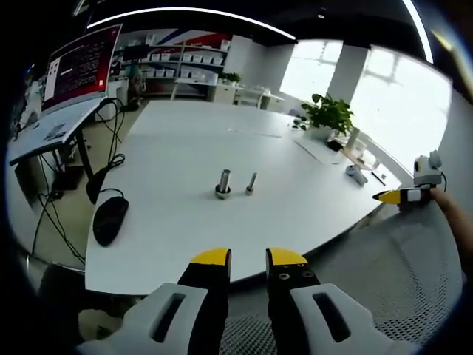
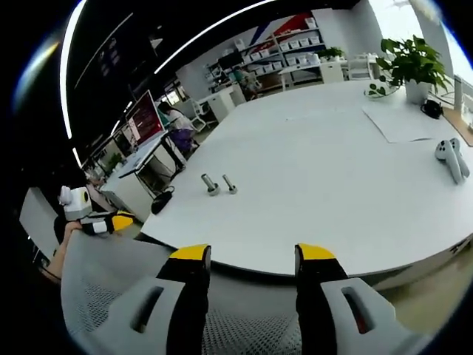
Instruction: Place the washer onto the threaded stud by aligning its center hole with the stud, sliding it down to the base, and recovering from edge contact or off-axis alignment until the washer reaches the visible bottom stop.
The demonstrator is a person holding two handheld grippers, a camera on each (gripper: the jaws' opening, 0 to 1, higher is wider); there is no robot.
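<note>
Well ahead of both open claws, threaded stud (image 1: pixel 223 183), washer unseen.

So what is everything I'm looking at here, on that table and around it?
Table: one, white, large, filling the middle of both views.
Metal studs: two, silver, upright side by side near the table's middle; the second is thinner.
Mouse: one, black, at the table's near left edge in the left gripper view.
Handheld controllers: a pair, white, on the table's right in the right gripper view.
Potted plant: one, green, at the table's far side.
Monitor: one, dark red screen, on a side desk.
Shelves: white boxes, back wall.
Mesh chair: grey, below the grippers.
Left gripper: yellow tips, jaws apart, empty.
Right gripper: yellow tips, jaws apart, empty.
</note>
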